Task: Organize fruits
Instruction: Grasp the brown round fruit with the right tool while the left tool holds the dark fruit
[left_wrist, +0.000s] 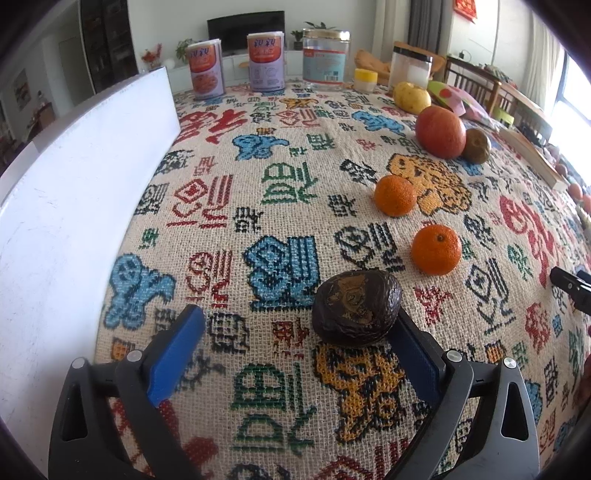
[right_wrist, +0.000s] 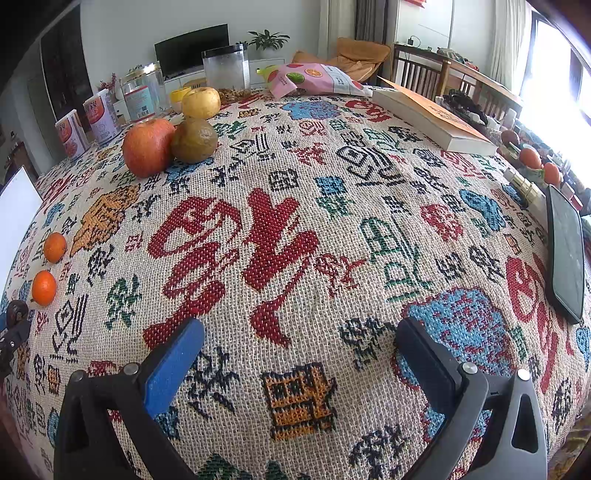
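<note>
My left gripper (left_wrist: 299, 317) is open; a dark wrinkled passion fruit (left_wrist: 356, 308) lies on the cloth against its right finger. Beyond it lie two mandarins (left_wrist: 436, 249) (left_wrist: 395, 195), then a red apple (left_wrist: 440, 131), a brownish-green passion fruit (left_wrist: 477, 145) and a yellow pear (left_wrist: 411, 97). My right gripper (right_wrist: 299, 336) is open and empty over the patterned tablecloth (right_wrist: 295, 221). In the right wrist view the apple (right_wrist: 147, 147), brownish fruit (right_wrist: 194, 140), pear (right_wrist: 201, 102) and mandarins (right_wrist: 43, 287) (right_wrist: 54, 247) sit at the far left.
A white board (left_wrist: 74, 192) stands along the left. Two cans (left_wrist: 205, 68), jars (left_wrist: 325, 59) (right_wrist: 226, 70), a snack bag (right_wrist: 314, 79), a book (right_wrist: 432, 118) and a phone (right_wrist: 565, 254) lie around the table's edges. More fruit (right_wrist: 530, 158) sits at the right edge.
</note>
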